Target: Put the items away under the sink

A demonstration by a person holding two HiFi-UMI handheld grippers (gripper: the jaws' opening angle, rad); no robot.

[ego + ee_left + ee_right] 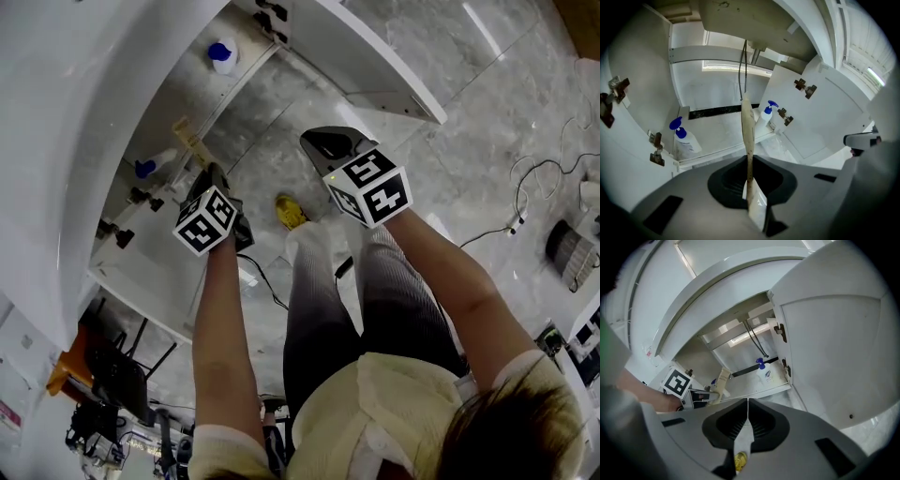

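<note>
My left gripper [208, 178] is shut on a flat cream tube [190, 141] and holds it at the mouth of the open cabinet under the sink. In the left gripper view the tube [748, 136] shows edge-on, rising from the closed jaws of the left gripper [749, 164]. Two blue-capped white bottles [683, 140] [765, 115] stand on the cabinet floor [717, 131]. My right gripper [325, 145] hangs over the floor to the right, shut with nothing between its fingers. The right gripper view shows one bottle [764, 372] and the tube [721, 383].
The right cabinet door [366, 56] stands open over the marble floor [450, 169]; the left door [141, 281] is open too. A yellow object [291, 211] lies on the floor by the person's legs. Pipes [744, 61] hang under the basin. Cables [525, 187] trail at the right.
</note>
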